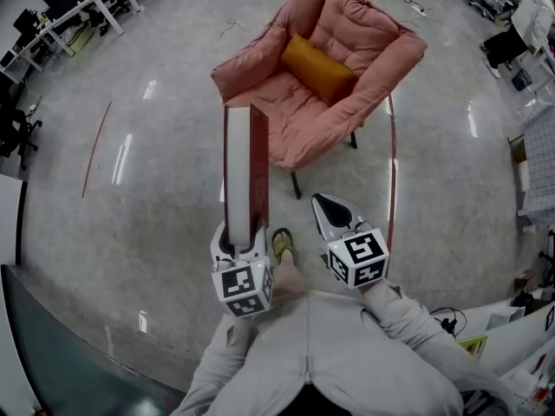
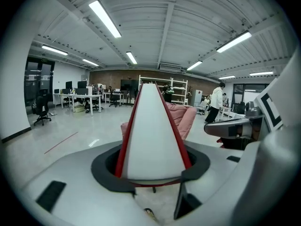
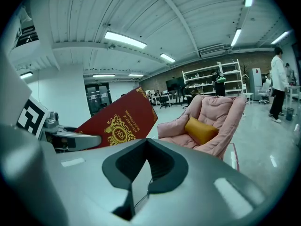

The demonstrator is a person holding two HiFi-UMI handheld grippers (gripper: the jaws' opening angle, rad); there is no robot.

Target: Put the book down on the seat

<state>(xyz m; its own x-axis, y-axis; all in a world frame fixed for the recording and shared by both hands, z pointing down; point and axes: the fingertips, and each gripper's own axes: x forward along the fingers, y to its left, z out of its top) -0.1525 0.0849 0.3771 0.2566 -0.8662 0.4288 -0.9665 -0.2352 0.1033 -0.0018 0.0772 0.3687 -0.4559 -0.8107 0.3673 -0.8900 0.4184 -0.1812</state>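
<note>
The book (image 1: 245,159), a red hardcover with a gold crest on its cover, was held on edge with the white page block upward. It was over the floor (image 1: 156,189), just short of the pink armchair (image 1: 251,63) and not yet on the seat (image 1: 295,120). Its near end was clamped between the wide-spread jaws of the left gripper (image 1: 243,230). The right gripper (image 1: 328,208) was carried beside it, jaws closed together on nothing. A mustard cushion (image 1: 317,68) was propped against the chair's back.

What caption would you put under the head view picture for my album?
Left gripper holds a red book in front of a pink armchair with an orange cushion; right gripper shut, empty.
</note>
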